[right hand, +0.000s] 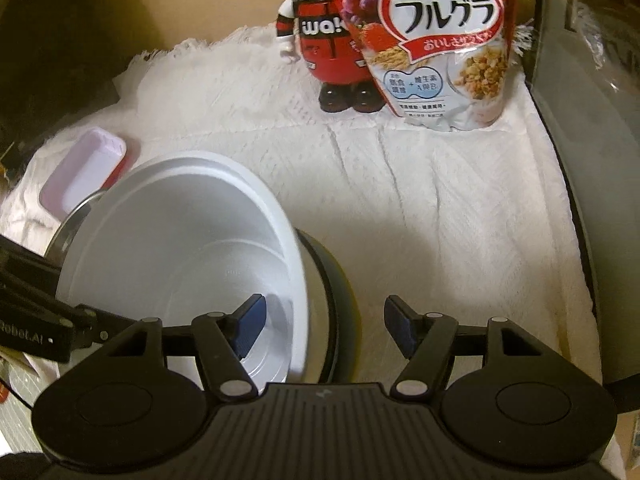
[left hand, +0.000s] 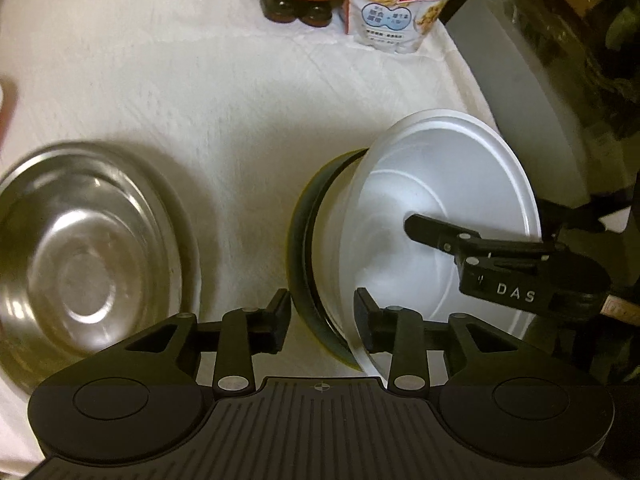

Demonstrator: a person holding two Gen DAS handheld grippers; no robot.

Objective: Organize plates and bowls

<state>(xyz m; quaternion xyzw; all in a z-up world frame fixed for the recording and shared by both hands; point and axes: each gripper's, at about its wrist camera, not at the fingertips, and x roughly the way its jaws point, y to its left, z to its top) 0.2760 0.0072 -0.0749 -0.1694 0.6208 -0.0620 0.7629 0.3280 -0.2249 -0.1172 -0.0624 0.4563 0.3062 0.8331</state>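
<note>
Straddling one white bowl (left hand: 436,200) rim, both grippers (left hand: 322,316) (right hand: 324,328) spread, one steel bowl (left hand: 80,248) beside.

White cloth-covered surface with dishes and groceries

A rumpled white cloth (right hand: 440,208) covers the whole surface. In the right wrist view, a red figurine (right hand: 320,48) stands at 12 o'clock with a Calbee cereal bag (right hand: 444,48) just beside it toward 1 o'clock; a pink-rimmed rectangular tray (right hand: 80,172) lies at 10 o'clock. In the left wrist view, a steel bowl (left hand: 84,264) rests on the cloth at 9 o'clock, and a dark dish (left hand: 304,240) sits near centre toward 3 o'clock.
</note>
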